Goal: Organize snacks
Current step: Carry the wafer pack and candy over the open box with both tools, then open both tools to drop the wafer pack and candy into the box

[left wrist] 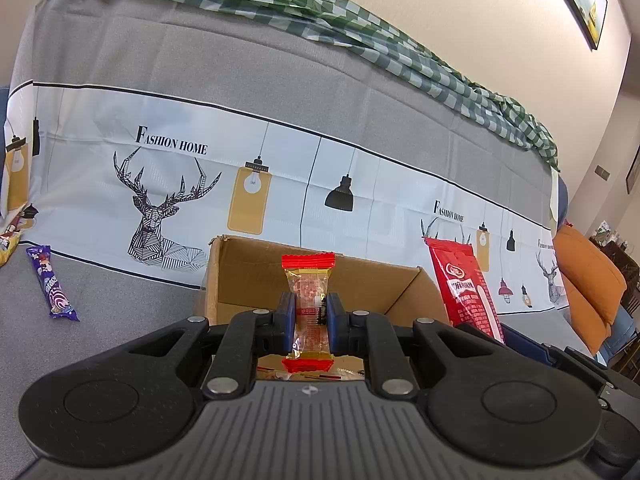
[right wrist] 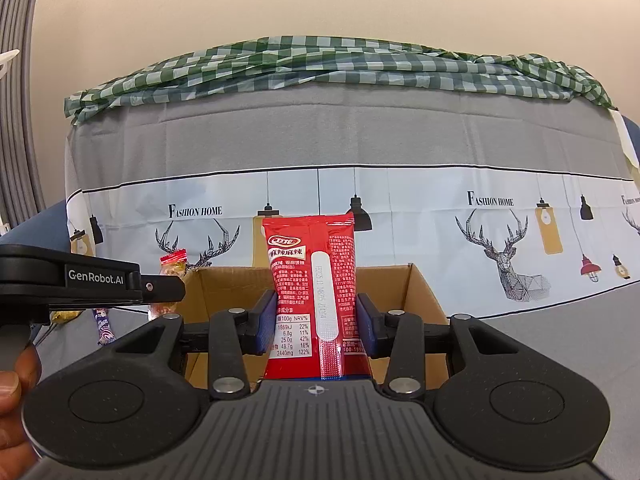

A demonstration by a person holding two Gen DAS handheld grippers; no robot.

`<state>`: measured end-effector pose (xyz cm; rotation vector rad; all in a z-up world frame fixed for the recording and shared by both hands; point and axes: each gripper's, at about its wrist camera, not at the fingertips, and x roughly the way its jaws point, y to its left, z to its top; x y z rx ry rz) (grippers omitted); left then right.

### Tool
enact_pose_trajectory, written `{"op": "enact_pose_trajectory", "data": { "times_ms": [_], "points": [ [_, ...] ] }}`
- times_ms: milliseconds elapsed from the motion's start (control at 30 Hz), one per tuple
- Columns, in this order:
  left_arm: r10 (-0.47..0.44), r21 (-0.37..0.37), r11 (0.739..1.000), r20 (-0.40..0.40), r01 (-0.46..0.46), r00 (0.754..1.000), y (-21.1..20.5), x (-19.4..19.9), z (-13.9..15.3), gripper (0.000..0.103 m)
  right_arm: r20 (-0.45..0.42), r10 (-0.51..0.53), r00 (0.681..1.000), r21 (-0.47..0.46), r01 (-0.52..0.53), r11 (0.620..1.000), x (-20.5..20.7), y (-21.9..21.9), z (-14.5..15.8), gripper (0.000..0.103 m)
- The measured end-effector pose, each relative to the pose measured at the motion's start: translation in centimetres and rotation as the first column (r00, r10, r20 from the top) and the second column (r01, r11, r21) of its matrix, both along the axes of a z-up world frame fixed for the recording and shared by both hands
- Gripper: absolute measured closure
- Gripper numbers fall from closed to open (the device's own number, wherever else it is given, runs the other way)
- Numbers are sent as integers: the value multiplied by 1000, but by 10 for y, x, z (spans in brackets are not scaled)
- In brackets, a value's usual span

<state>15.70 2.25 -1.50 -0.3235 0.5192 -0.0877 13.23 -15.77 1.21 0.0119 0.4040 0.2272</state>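
1. Where the cardboard box (left wrist: 320, 280) stands open on the grey sofa, left tongs (left wrist: 311, 312) are clamped on a clear candy packet (left wrist: 308, 304), upright above it.
2. Right tongs (right wrist: 316, 322) are clamped on a red snack pouch (right wrist: 312, 300), upright above the box.
3. Purple wrapper (left wrist: 52, 284): on the sofa seat at 9 o'clock, well apart from the box.

- Cardboard box (left wrist: 312, 280) floor hidden behind left gripper (left wrist: 311, 316) body; contents can't be told.
- Yellow packet (left wrist: 6, 246) cut off by left edge.
- Purple snack (right wrist: 104, 326) partly hidden behind gripper linkage in right wrist view.
- Small print on red packet (right wrist: 312, 300) mostly unreadable.
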Motion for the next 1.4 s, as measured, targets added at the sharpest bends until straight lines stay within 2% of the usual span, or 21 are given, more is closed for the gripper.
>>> {"op": "enact_pose_trajectory", "data": {
  "times_ms": [1100,1133,1200,1233,1300,1400],
  "points": [
    [-17,-12,1000,4,17,1000,-2,1,1,86,2,3,1000,-9,-3,1000,1,3,-4,60],
    [-25,-16,1000,-1,25,1000,-2,2,0,86,-1,2,1000,-9,-2,1000,1,3,-4,59],
    [-24,-11,1000,-7,24,1000,-2,3,-1,70,-18,1,1000,-11,-2,1000,3,4,-6,56],
    [-21,-9,1000,-6,21,1000,-1,2,-1,69,-23,-9,1000,-16,9,1000,4,5,-7,48],
    [-14,-7,1000,-7,14,1000,1,3,0,69,-21,-22,1000,-22,22,1000,3,5,-7,38],
    [-3,-12,1000,-10,3,1000,5,2,-1,69,-17,-32,999,-14,32,999,3,5,-7,36]
  ]
}}
